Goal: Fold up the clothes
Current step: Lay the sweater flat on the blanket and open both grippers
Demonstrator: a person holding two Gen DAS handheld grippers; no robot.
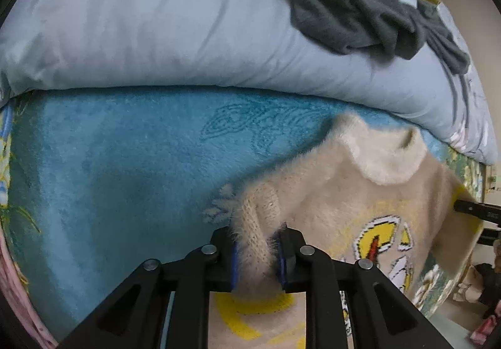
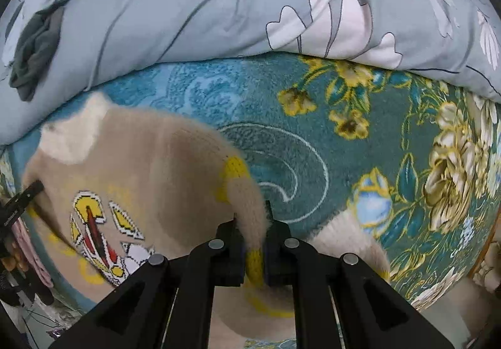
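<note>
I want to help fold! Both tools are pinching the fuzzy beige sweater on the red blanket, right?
Nearly. The plush blanket is blue-teal with flowers, not red, as both wrist views show. The left tool and right tool each do pinch the fuzzy beige sweater.

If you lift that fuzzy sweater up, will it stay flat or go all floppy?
Probably floppy: the fuzzy sweater already bends and bunches where the left tool and right tool pinch it. It looks soft and light, so the free parts would likely droop. Its fluffy knit seems unlikely to slip out.
</note>
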